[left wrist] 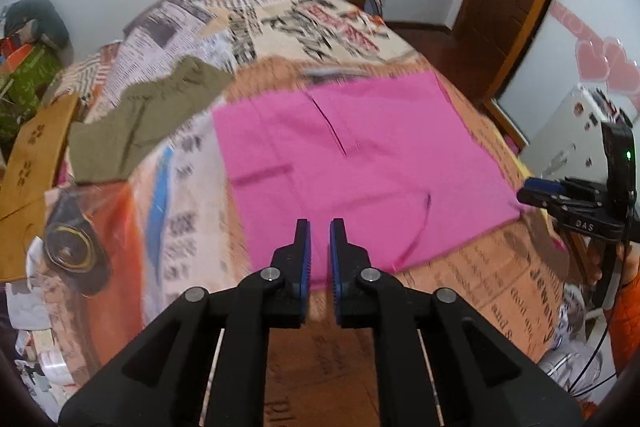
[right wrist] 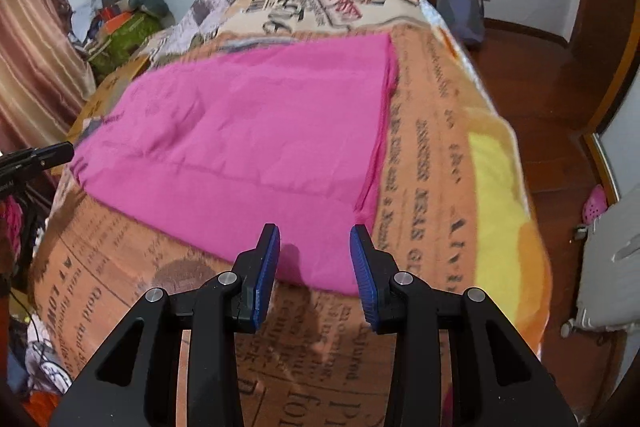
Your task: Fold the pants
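Pink pants point(left wrist: 352, 163) lie flat on the newsprint bedspread point(right wrist: 432, 155), near hem at six o'clock. Left tongs point(left wrist: 320, 251) hover nearly shut, gripping nothing; right tongs point(right wrist: 315, 251) part-open and empty over the hem. Next, I'd say: pinch both corners, fold towards twelve.

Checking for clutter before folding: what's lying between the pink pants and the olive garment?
Only bare printed bedspread separates the pink pants from the olive garment, in the left wrist view.
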A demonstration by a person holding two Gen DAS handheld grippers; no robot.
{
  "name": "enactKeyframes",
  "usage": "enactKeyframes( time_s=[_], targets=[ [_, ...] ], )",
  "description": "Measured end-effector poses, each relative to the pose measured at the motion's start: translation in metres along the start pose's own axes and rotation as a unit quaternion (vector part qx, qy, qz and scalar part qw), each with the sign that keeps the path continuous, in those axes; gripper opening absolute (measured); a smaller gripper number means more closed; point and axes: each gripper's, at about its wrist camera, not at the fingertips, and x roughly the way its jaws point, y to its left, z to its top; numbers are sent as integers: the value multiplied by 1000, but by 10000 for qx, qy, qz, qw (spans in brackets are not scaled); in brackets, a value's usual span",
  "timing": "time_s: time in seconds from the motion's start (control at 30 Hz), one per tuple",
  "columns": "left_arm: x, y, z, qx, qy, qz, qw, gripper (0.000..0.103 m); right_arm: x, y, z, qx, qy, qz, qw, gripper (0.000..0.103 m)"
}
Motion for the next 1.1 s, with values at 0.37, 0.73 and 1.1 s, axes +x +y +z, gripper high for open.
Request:
enactKeyframes(
  time_s=[0.37,0.73,1.1],
  targets=[
    [28,37,64,-199,-134,393,9989,10,4,-16,61,57,-553,-154,9983,34],
    [97,77,90,-514,280,499,9970,43,61,-44,107,72,-405,-437,9982,38],
    [129,82,90,-522,398,332,9973,44,124,-63,140,72,-172,-378,9991,38]
  ],
)
